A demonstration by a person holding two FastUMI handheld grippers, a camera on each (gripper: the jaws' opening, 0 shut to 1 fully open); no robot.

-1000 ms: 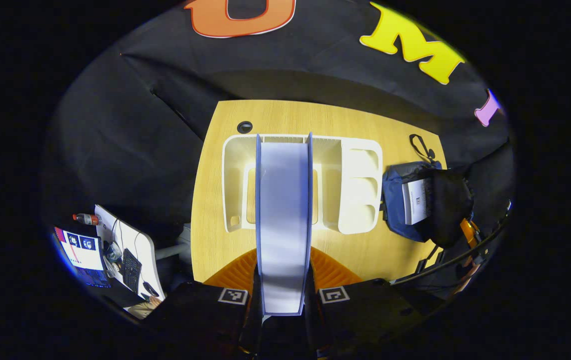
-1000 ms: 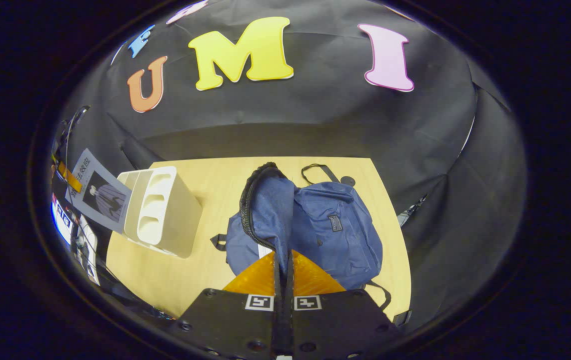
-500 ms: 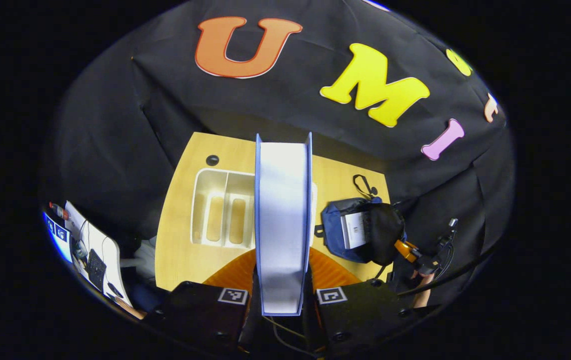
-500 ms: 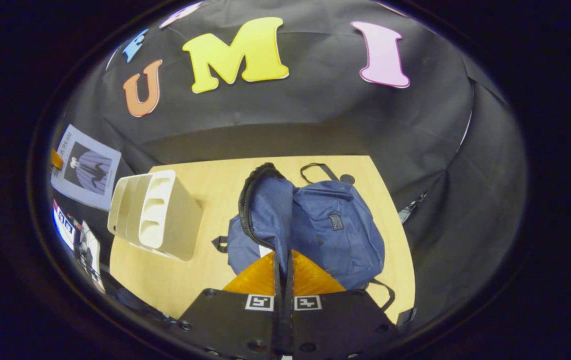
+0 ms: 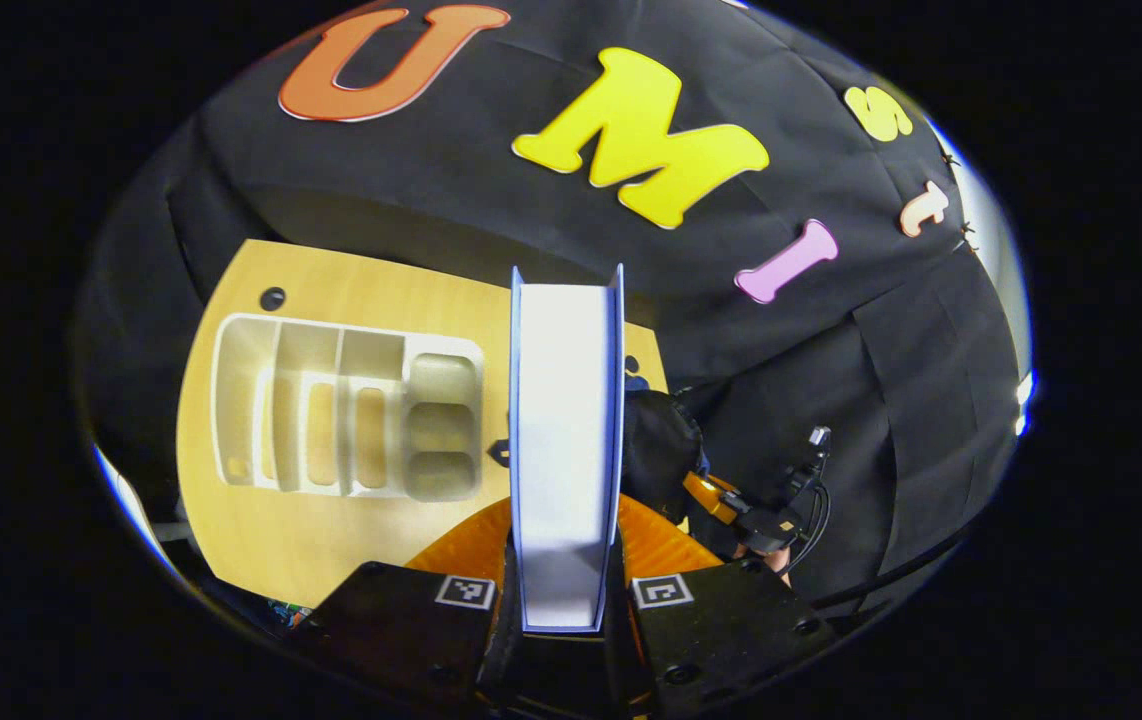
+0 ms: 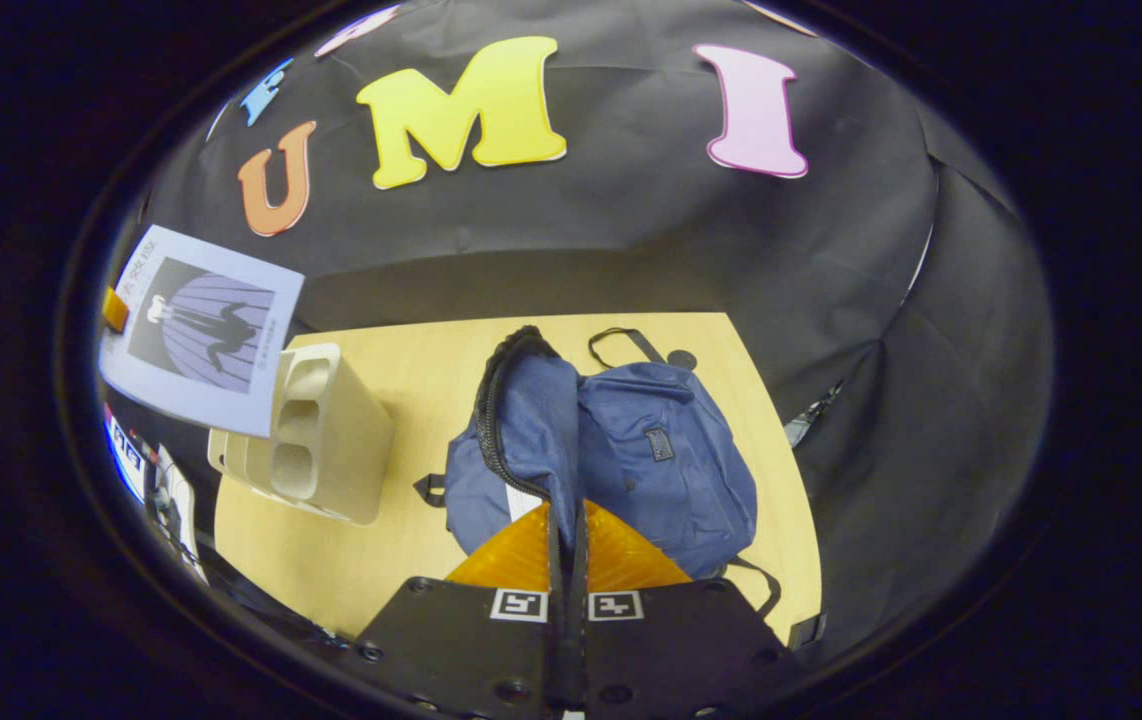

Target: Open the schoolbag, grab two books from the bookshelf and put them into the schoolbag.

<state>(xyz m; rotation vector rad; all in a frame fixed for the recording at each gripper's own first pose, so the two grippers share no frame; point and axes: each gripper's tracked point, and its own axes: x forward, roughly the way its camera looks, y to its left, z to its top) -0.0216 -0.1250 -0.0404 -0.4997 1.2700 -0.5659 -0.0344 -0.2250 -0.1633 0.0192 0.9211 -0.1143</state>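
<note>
My left gripper (image 5: pixel 566 545) is shut on a book (image 5: pixel 566 440), seen edge-on with white pages between blue covers, held in the air above the table. In the right gripper view the same book (image 6: pixel 201 325) hangs at the left, showing its pale cover with a dark figure. The blue schoolbag (image 6: pixel 666 455) lies on the wooden table (image 6: pixel 411 370). My right gripper (image 6: pixel 567 525) is shut on the bag's flap (image 6: pixel 531 420) and holds it up by the zipper edge. A white book (image 6: pixel 524 500) peeks from the opening.
The white bookshelf (image 5: pixel 346 410) lies on the table left of the held book, its slots facing up; it also stands left of the bag as the bookshelf (image 6: pixel 326 440). The right gripper (image 5: pixel 731 500) with cables shows beside the dark bag (image 5: pixel 661 450).
My left gripper has carried the book rightward, away from the bookshelf and toward the bag. The right gripper keeps the flap raised and has barely moved.
</note>
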